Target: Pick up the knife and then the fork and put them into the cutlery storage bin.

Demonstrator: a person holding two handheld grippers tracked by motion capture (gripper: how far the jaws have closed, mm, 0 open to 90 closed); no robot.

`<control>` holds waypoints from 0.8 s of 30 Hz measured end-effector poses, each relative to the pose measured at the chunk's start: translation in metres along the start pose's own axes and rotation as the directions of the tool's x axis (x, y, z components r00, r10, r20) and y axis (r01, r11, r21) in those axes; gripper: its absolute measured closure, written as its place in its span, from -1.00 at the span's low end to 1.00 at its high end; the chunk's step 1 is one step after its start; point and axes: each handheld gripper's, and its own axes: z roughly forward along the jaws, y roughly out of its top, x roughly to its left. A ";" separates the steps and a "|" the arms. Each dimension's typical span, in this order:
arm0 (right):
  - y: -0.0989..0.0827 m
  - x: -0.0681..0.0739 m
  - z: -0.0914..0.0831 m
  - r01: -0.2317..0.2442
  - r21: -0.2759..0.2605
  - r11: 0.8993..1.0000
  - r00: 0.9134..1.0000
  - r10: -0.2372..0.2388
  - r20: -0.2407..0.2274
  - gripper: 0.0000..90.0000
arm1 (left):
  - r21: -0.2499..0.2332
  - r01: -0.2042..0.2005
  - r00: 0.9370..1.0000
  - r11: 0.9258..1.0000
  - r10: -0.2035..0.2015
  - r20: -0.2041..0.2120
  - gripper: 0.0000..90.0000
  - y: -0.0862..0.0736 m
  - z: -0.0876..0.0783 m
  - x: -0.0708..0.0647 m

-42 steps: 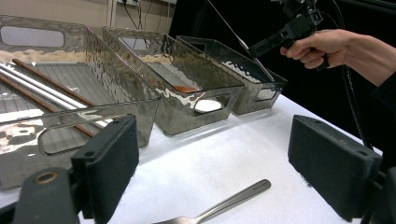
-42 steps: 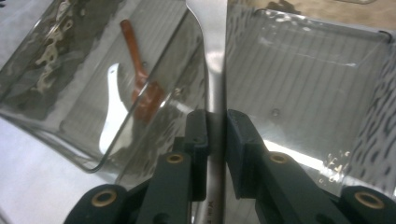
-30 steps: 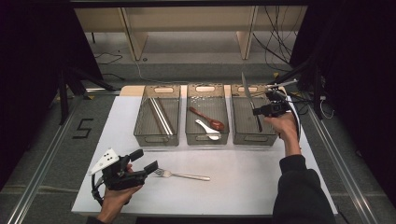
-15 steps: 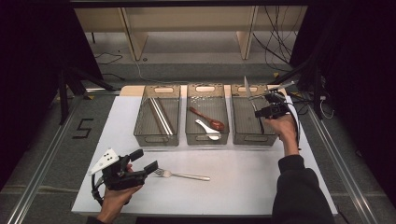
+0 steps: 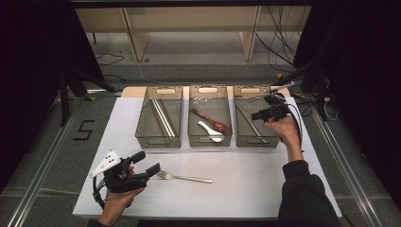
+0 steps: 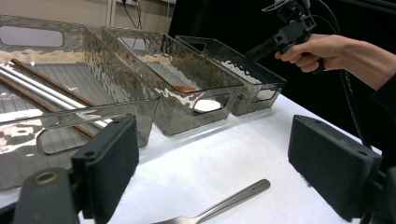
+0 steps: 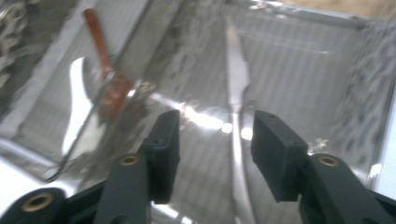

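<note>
Gaping right gripper [image 7: 212,140] just opened above slim steel knife [image 7: 236,84] in ribbed clear bin [image 5: 272,142].

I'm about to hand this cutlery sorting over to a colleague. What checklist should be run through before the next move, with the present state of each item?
1. Knife lies in the right tray: ok.
2. Right gripper has just been opening, nothing between the pads: ok.
3. Left gripper open: ok.
4. Fork on the table, not yet in a tray: not ok.
5. Fork lies near the left gripper: ok.
6. Which tray suits the fork: cannot tell.
</note>
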 end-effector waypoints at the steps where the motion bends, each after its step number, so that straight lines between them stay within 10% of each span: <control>1: 0.000 0.004 -0.001 0.014 -0.003 1.000 1.000 -0.014 -0.006 0.03 | 0.001 0.000 1.000 1.000 0.000 0.001 -0.65 0.000 0.000 0.000; 10: -0.001 0.049 -0.020 0.159 -0.080 0.984 0.983 -0.165 -0.083 -0.27 | 0.002 -0.005 1.000 1.000 0.005 0.000 -0.65 0.000 0.000 0.000; 24: -0.019 0.120 -0.029 0.368 -0.090 0.925 0.906 -0.379 -0.189 -0.32 | 0.001 -0.007 1.000 1.000 0.007 -0.001 -0.65 0.000 0.000 0.000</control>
